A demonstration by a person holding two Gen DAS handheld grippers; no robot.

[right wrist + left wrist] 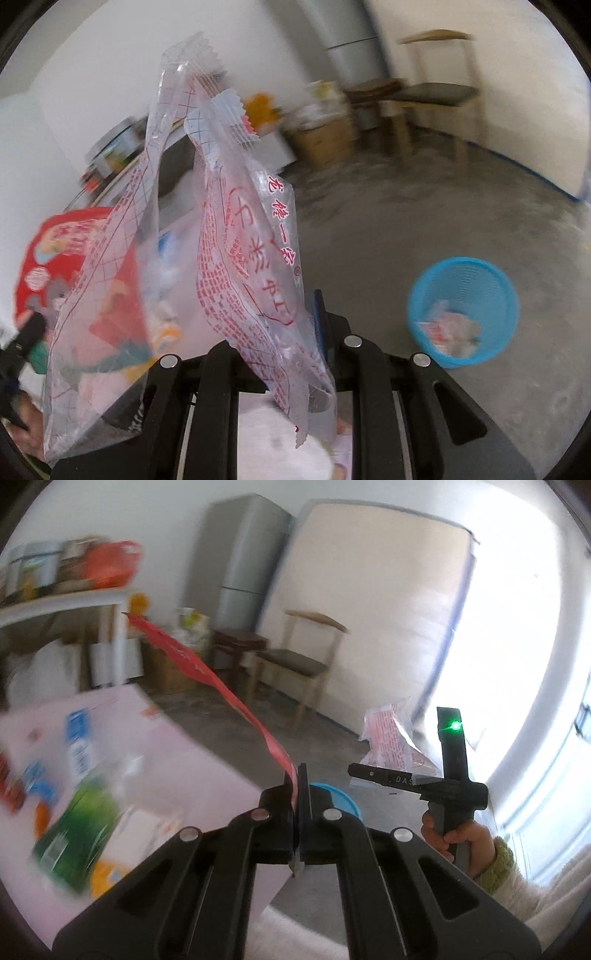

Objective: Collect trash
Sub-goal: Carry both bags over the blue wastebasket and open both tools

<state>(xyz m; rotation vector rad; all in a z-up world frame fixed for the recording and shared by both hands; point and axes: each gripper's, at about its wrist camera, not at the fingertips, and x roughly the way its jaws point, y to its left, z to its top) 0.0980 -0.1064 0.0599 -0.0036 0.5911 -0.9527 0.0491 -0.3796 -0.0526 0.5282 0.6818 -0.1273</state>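
Observation:
My left gripper [297,775] is shut on a flat red wrapper [207,672], seen edge-on and slanting up to the left; it shows face-on in the right wrist view [48,258]. My right gripper [310,314] is shut on a clear plastic bag with red print [251,240], which stands up in front of the lens. The right gripper [369,771] with its bag [391,738] also shows in the left wrist view, to the right of my left one. A blue mesh trash bin [463,310] stands on the floor at the right with wrappers inside; its rim [343,797] peeks out behind my left gripper.
A pink table [177,746] at the left carries blurred cartons and packets, among them a green one [74,834]. A wooden chair [299,661], a grey fridge [240,565] and a mattress [369,602] stand at the back wall. A white shelf [62,602] holds boxes.

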